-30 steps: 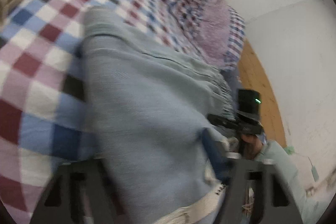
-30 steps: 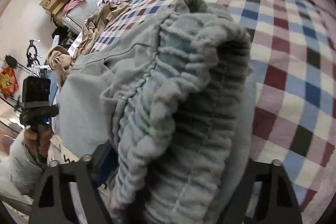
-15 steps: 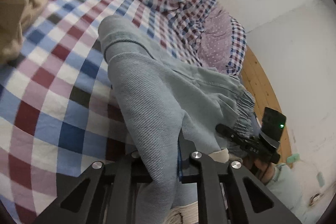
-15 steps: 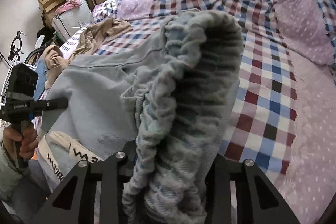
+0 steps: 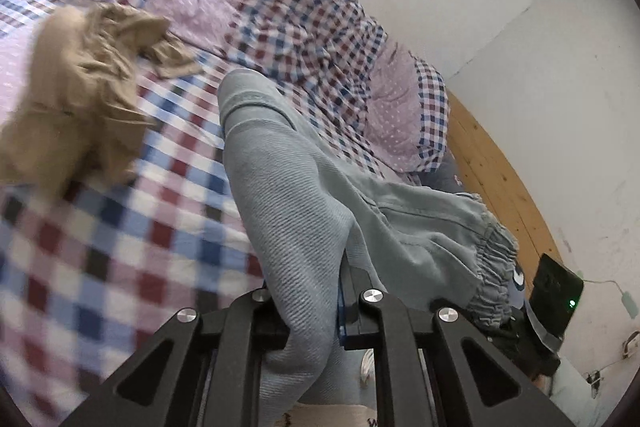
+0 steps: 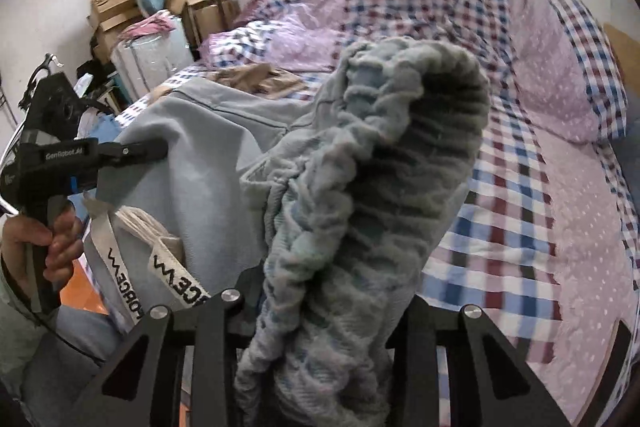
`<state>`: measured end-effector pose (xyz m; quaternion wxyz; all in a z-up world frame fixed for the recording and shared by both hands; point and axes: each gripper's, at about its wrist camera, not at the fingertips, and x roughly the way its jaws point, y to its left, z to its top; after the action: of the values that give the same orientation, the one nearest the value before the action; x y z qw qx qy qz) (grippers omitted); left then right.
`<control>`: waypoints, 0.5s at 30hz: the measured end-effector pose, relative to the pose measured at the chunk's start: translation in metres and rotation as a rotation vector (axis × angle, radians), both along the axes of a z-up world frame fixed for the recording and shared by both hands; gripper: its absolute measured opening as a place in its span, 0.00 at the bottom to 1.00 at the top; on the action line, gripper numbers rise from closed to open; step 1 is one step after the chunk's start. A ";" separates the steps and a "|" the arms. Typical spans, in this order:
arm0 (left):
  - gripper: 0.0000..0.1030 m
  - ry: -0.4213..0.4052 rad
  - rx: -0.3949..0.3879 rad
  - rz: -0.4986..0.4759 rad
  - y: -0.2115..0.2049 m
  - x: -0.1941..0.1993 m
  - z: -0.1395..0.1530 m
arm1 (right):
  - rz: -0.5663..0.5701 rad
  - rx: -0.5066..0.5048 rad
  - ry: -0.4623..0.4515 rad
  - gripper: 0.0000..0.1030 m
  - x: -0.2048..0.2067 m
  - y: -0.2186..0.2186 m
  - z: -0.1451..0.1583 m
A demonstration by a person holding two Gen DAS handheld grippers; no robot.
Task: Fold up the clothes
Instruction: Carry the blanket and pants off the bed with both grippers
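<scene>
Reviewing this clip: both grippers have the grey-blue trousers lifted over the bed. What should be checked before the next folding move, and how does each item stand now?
1. Left gripper clamped on the grey-blue trousers: ok.
2. Right gripper clamped on the elastic waistband: ok.
3. Trousers spread flat between grippers: not ok, bunched and twisted.
4. Landing spot on the checked bedspread: ok, bare to the right.
5. Tan garment away from that spot: ok.
6. Far trouser hems aligned: cannot tell.
</scene>
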<state>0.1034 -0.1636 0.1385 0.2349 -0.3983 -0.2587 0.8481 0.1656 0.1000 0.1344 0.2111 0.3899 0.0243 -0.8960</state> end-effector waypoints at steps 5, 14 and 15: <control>0.12 0.012 -0.080 0.071 -0.073 0.035 0.025 | 0.057 -0.051 0.019 0.36 0.014 -0.079 0.009; 0.12 0.028 -0.226 0.276 -0.248 0.061 0.071 | 0.203 -0.160 0.076 0.36 0.014 -0.275 0.021; 0.12 0.026 -0.240 0.301 -0.268 0.060 0.073 | 0.216 -0.173 0.075 0.36 0.012 -0.295 0.022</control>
<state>0.1634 -0.4312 0.2115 0.0595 -0.3693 -0.2093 0.9035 0.1776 -0.1951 0.1569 0.3382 0.3316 -0.0034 -0.8807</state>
